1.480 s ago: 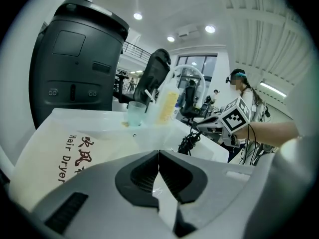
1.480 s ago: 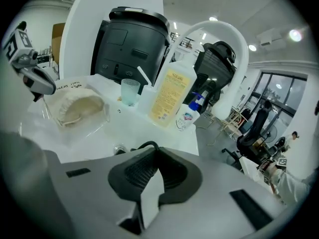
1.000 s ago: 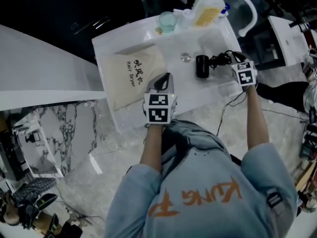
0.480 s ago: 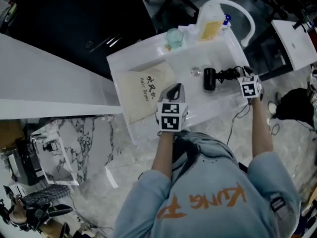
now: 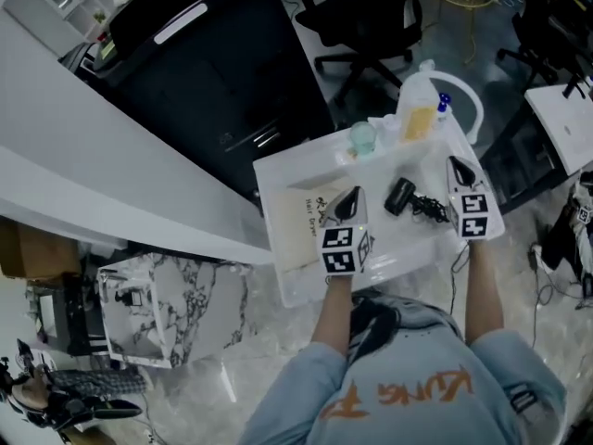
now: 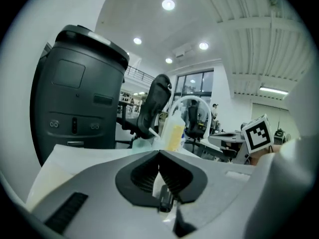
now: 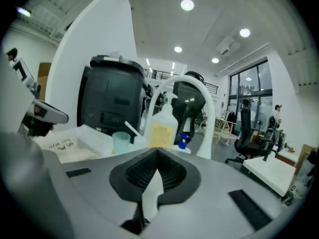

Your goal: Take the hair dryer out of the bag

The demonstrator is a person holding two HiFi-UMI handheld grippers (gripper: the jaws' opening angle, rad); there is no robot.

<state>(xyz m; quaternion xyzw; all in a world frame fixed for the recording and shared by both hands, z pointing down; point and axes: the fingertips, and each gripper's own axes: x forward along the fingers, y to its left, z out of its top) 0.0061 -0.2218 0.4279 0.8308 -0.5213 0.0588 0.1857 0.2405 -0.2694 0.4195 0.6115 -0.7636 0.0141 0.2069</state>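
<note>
The black hair dryer [image 5: 400, 196] lies on the white table [image 5: 287, 170] outside the bag, its cord [image 5: 429, 209] coiled to its right. The cream bag [image 5: 301, 222], printed "Hair Dryer", lies flat at the table's left; it also shows in the right gripper view [image 7: 65, 146]. My left gripper [image 5: 352, 194] hovers over the bag's right edge, left of the dryer, shut on nothing [image 6: 159, 153]. My right gripper [image 5: 454, 163] hangs above the table's right end beside the cord, jaws together and empty [image 7: 157, 151]. Both point nearly level, past the table.
A clear bottle with yellow liquid [image 5: 419, 109] and a pale green cup [image 5: 362, 137] stand at the table's far edge, beside a white arched handle [image 5: 468, 95]. A big black machine [image 5: 213, 72] stands behind. Office chairs [image 5: 371, 26] and a white desk [image 5: 567, 123] surround the table.
Both grippers have lifted off the table and tilted up toward level. The right one has come away from the dryer's cord. The dryer and the bag lie where they were.
</note>
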